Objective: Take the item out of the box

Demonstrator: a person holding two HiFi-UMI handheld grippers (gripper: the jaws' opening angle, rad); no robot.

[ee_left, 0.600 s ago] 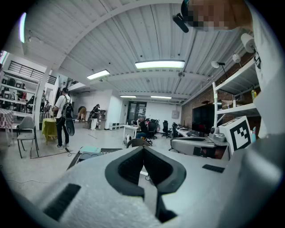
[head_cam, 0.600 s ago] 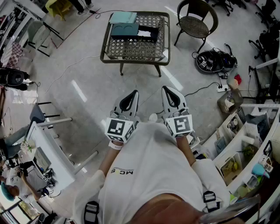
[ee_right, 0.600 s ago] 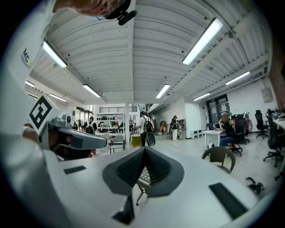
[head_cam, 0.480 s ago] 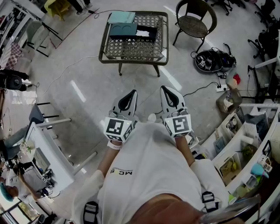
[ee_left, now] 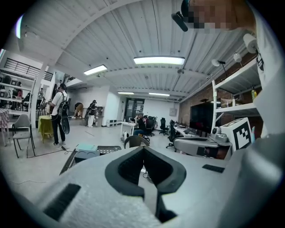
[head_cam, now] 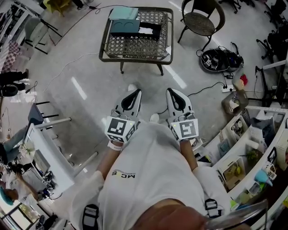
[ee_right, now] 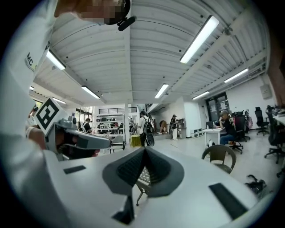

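Note:
A low wicker-topped table [head_cam: 135, 47] stands far ahead on the floor. On its far side lies a dark open box [head_cam: 126, 29] with a teal lid [head_cam: 123, 13] behind it and a black tray holding something white [head_cam: 146, 31] beside it. I hold both grippers close to my body, well short of the table. My left gripper [head_cam: 137, 93] and right gripper [head_cam: 171, 91] are both shut and empty, their tips meeting. In the left gripper view, the left gripper [ee_left: 143, 149] points past the box [ee_left: 86, 155]. In the right gripper view, the right gripper [ee_right: 144, 149] points over the table's edge [ee_right: 141, 177].
A round wicker chair [head_cam: 200, 20] stands right of the table. A black bag [head_cam: 220, 60] and cables lie on the floor at the right. A white desk [head_cam: 49, 157] is at my left, and cluttered shelves [head_cam: 252, 148] are at my right. People stand far off.
The view has shifted a little, with the table now higher in the frame and a shoe showing ahead of the left gripper. Both grippers stay shut in front of my body.

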